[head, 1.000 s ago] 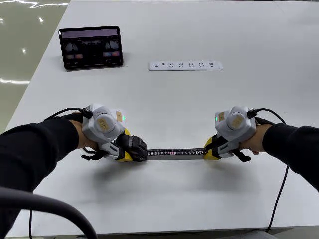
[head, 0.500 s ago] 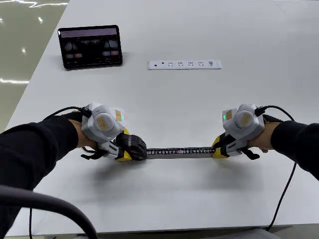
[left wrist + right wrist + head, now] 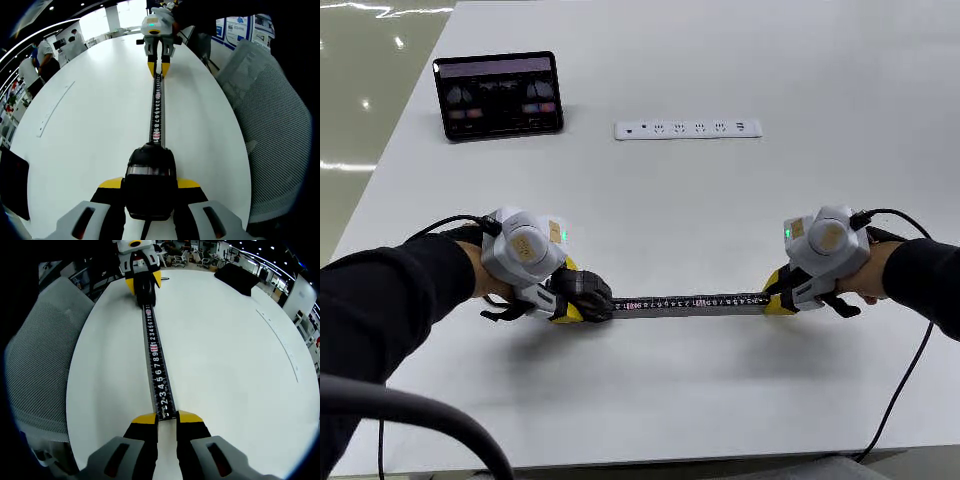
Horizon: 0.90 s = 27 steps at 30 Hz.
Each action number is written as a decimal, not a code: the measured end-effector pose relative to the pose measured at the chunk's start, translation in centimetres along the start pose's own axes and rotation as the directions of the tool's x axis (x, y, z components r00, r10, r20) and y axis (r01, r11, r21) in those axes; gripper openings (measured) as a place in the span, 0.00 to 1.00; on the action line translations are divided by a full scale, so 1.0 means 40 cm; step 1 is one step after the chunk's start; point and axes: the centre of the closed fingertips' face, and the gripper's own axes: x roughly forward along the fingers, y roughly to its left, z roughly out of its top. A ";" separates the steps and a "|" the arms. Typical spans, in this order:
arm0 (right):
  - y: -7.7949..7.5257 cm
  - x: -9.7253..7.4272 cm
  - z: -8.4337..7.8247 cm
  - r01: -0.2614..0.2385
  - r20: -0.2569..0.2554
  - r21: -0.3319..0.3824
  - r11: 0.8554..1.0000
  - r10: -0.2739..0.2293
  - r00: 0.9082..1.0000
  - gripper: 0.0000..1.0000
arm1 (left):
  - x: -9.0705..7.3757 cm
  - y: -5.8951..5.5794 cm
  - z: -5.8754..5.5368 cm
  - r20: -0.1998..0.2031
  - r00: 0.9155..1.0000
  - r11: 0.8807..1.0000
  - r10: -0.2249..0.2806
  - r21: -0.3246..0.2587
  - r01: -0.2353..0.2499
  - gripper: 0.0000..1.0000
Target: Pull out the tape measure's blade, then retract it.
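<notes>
Snugly, left gripper clasps case, right gripper blade

White table carries a tablet and power strip.

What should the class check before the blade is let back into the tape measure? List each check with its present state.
1. Left gripper shut on the tape measure case: ok.
2. Right gripper shut on the tip of the blade: ok.
3. Blade straight and untwisted between the grippers: ok.
4. Power strip and tablet well away from the blade: ok.
5. Blade lock released: cannot tell.
</notes>
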 end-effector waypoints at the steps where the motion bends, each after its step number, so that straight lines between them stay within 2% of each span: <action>1: 0.000 -0.001 -0.002 0.000 -0.001 0.001 1.000 0.000 1.000 0.08 | 0.000 0.000 0.000 0.000 1.000 1.000 0.000 0.000 0.000 0.33; 9: -0.008 -0.003 -0.016 0.003 -0.004 0.012 1.000 -0.003 1.000 0.08 | 0.003 0.003 -0.002 0.001 1.000 1.000 0.001 -0.004 -0.001 0.34; 27: -0.009 -0.004 -0.017 -0.007 -0.010 0.013 1.000 0.007 1.000 0.09 | 0.004 0.001 0.001 0.008 1.000 1.000 0.003 -0.012 -0.003 0.34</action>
